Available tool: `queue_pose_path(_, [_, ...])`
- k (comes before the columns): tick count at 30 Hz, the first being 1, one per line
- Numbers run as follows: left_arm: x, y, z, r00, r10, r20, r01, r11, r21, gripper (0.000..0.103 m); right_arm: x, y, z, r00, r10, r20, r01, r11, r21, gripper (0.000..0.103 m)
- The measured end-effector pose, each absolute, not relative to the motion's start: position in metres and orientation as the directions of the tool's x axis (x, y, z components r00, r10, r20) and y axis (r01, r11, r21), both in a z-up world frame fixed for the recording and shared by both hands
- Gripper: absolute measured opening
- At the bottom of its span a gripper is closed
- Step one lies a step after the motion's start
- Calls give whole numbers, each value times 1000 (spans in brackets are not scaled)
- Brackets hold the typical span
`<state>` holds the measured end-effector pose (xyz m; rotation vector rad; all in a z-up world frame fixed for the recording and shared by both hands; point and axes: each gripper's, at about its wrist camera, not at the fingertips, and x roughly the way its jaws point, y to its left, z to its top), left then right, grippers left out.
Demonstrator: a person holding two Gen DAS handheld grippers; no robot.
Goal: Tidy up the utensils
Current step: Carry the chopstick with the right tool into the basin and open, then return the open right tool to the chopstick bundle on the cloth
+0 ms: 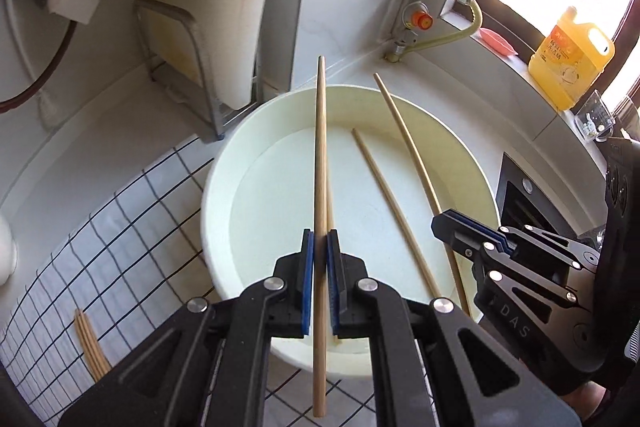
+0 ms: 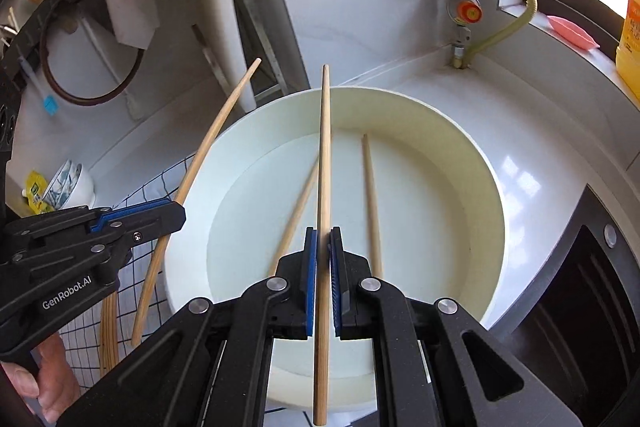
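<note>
White kitchen counter is being used as the workspace; on the checked cloth [image 1: 120, 227] at left, a chopstick bundle [image 1: 91, 347] is already lying sorted; one chopstick [image 1: 320, 187] is being clamped by the left gripper [image 1: 320, 279] above the basin [image 1: 224, 195]; another chopstick [image 2: 324, 187] is being clamped by the right gripper [image 2: 323, 279]; two loose chopsticks [image 2: 372, 207] are still waiting inside the basin.

Wood chopsticks [image 1: 320, 163], matt; basin [image 1: 224, 163] smooth plastic.
</note>
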<state>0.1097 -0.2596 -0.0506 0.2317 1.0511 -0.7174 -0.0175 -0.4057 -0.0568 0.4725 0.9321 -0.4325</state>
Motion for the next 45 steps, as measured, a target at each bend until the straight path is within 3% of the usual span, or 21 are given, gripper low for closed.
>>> queue_pose_path(11, [125,-299,-81,249,-376,-893,645,752,-136,9,-16,-433,-86,477,-121,-870,582,786,210,7])
queue_pose_path(16, [127,-290,-77,277,-364,-889,624,772,-121,35,-22,-434,-85,475,-144,-868,598,777,199,10])
queue_pose_path(18, [127,-283,-73,288,-367,-884,612,781,-124,41,-25,-432,-84,476,-148,-867,600,775,197,10])
queue_pose_path(45, [91,-160,-25,412,-348,-842,514,852,-101,49,-22,-326,-44,511,-116,-852,476,863,168,11])
